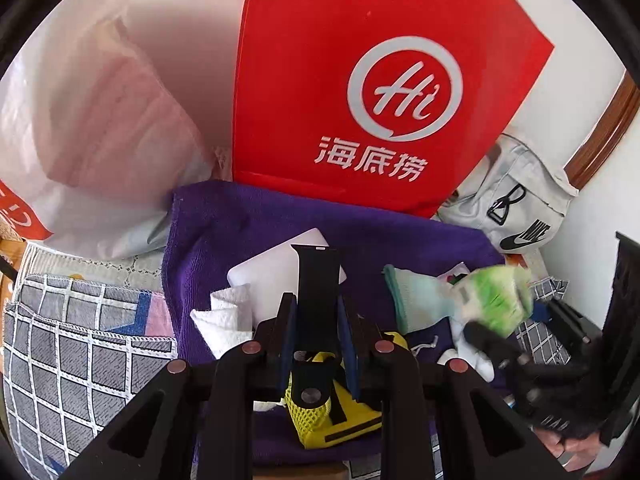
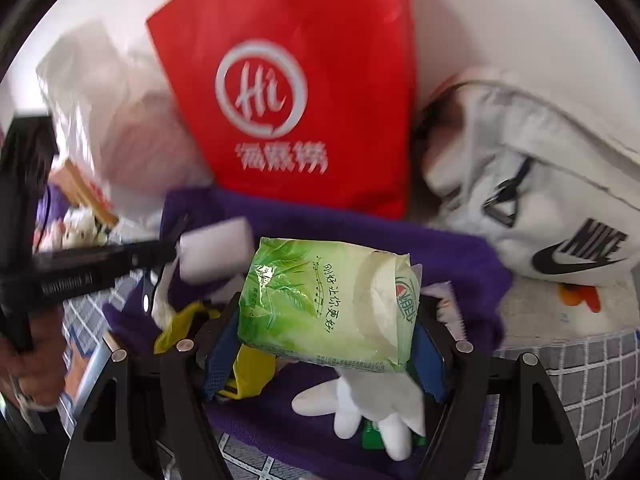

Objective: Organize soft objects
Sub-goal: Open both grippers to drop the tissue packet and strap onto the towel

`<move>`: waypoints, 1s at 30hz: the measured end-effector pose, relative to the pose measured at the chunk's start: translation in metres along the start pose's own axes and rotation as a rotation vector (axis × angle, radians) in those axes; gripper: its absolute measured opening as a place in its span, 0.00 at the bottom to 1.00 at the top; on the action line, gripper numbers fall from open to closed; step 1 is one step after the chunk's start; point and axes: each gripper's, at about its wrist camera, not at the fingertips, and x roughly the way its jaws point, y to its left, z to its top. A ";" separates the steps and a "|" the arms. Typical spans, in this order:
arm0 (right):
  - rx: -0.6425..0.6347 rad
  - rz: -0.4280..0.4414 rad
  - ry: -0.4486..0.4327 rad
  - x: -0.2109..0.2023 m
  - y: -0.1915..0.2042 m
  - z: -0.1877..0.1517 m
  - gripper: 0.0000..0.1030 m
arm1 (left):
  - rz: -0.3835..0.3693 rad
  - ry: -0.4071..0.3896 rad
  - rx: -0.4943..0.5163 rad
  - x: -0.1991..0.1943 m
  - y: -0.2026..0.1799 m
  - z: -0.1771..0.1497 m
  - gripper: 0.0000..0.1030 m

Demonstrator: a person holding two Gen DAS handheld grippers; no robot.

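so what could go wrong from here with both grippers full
1. The right gripper grips the green tissue pack only at its lower end; it may tip out.
2. The left gripper pinches a thin black strap, which could slip.
3. Both hang over the cluttered purple towel; drops could snag.

A glossy green plastic tissue pack (image 2: 328,304) is seen above a fuzzy purple terry cloth towel (image 1: 256,220). Matt red non-woven fabric forms the upright bag (image 1: 360,80); a grey canvas pouch (image 2: 540,184) looks smooth.
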 end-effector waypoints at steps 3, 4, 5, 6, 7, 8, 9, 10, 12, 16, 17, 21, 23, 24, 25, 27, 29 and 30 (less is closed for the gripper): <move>-0.007 -0.020 0.044 0.016 0.001 -0.004 0.72 | -0.006 0.022 -0.009 0.008 0.002 -0.001 0.19; -0.006 -0.025 0.052 0.019 0.001 -0.004 0.72 | -0.007 0.029 -0.014 0.010 0.003 -0.001 0.19; -0.003 -0.028 0.064 0.022 0.000 -0.005 0.72 | -0.009 0.037 -0.020 0.012 0.004 -0.002 0.19; 0.000 -0.026 0.070 0.023 -0.002 -0.006 0.73 | -0.015 0.049 -0.036 0.016 0.006 -0.002 0.19; 0.005 -0.022 0.082 0.025 -0.004 -0.008 0.73 | -0.019 0.054 -0.042 0.017 0.007 -0.002 0.19; 0.010 -0.019 0.089 0.027 -0.005 -0.009 0.73 | -0.020 0.058 -0.041 0.018 0.007 -0.002 0.19; 0.020 -0.019 0.093 0.029 -0.006 -0.010 0.73 | -0.019 0.061 -0.037 0.020 0.006 -0.003 0.19; 0.029 -0.019 0.096 0.031 -0.007 -0.010 0.73 | -0.020 0.063 -0.038 0.021 0.006 -0.003 0.20; 0.027 -0.011 0.107 0.033 -0.006 -0.011 0.74 | -0.025 0.070 -0.039 0.023 0.003 -0.004 0.20; 0.020 -0.006 0.114 0.034 -0.006 -0.011 0.78 | -0.036 0.084 -0.050 0.027 0.003 -0.005 0.20; 0.023 0.000 0.116 0.034 -0.007 -0.011 0.80 | -0.040 0.092 -0.053 0.029 0.004 -0.005 0.20; 0.029 -0.002 0.106 0.034 -0.008 -0.010 0.83 | -0.046 0.107 -0.065 0.031 0.005 -0.004 0.21; 0.044 -0.018 0.094 0.031 -0.008 -0.009 0.84 | -0.055 0.105 -0.064 0.028 0.005 -0.003 0.34; 0.051 -0.019 0.091 0.029 -0.009 -0.009 0.84 | -0.053 0.101 -0.060 0.025 0.004 -0.003 0.38; 0.063 -0.021 0.091 0.028 -0.010 -0.008 0.84 | -0.050 0.095 -0.059 0.022 0.005 -0.003 0.44; 0.083 -0.024 0.090 0.024 -0.011 -0.006 0.84 | -0.037 0.084 -0.053 0.016 0.002 -0.002 0.45; 0.089 -0.023 0.089 0.018 -0.011 -0.005 0.84 | -0.033 0.083 -0.046 0.010 0.002 -0.002 0.48; 0.084 -0.030 0.085 0.014 -0.010 -0.005 0.84 | -0.024 0.078 -0.037 0.006 -0.001 -0.003 0.49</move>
